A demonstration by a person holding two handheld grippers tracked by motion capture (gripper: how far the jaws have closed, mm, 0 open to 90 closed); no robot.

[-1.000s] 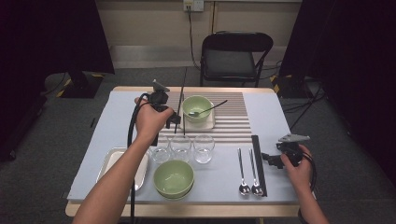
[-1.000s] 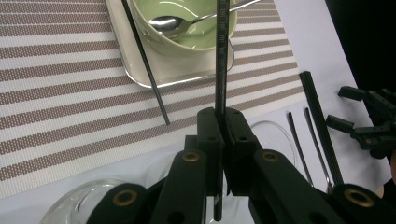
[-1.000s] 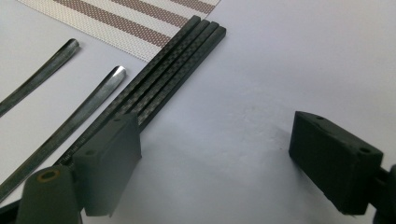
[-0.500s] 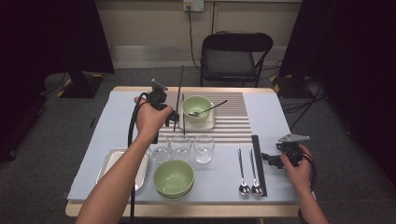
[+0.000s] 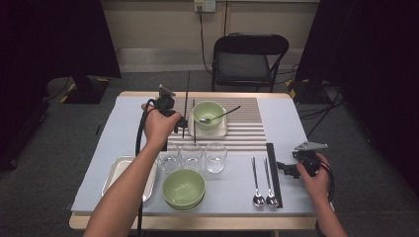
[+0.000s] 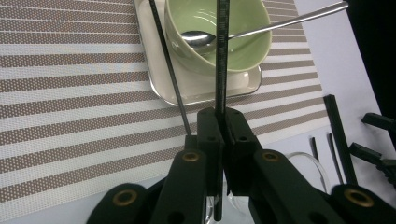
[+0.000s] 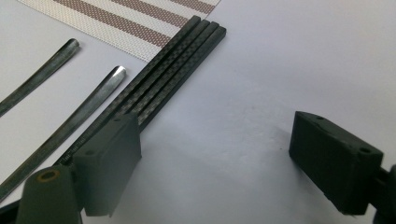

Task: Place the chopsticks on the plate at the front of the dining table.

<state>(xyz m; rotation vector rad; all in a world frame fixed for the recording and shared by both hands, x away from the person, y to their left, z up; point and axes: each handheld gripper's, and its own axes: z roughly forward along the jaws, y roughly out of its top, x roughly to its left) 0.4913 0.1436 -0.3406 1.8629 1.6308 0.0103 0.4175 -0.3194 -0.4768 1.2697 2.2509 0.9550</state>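
Left gripper view: the left gripper (image 6: 222, 122) has its fingers (image 6: 209, 128) clamped tight on one black chopstick (image 6: 221, 56), which runs up the middle of the frame across the far green bowl (image 6: 219, 35). A second chopstick (image 6: 169, 65) lies loose on the striped mat (image 6: 70, 102), left of centre, its far end leaning on the small white tray (image 6: 196, 88) under that bowl.

By my reading, the step in hand is setting chopsticks beside the served bowl. The next move calls for lowering the held stick level beside its partner, parallel to it, before releasing.

In the right gripper view, the right gripper (image 7: 215, 168) stands wide open with nothing between its fingers, low in the frame, just beside a bundle of chopsticks (image 7: 163, 74); three or four, I cannot tell.

Counted in the high view: two green bowls, three glasses (image 5: 192, 157), two spoons (image 5: 262, 180) on the surface (image 5: 123, 128) at lower right and one spoon (image 5: 220, 117) in the far bowl, and one metal tray (image 5: 116, 175) at lower left.
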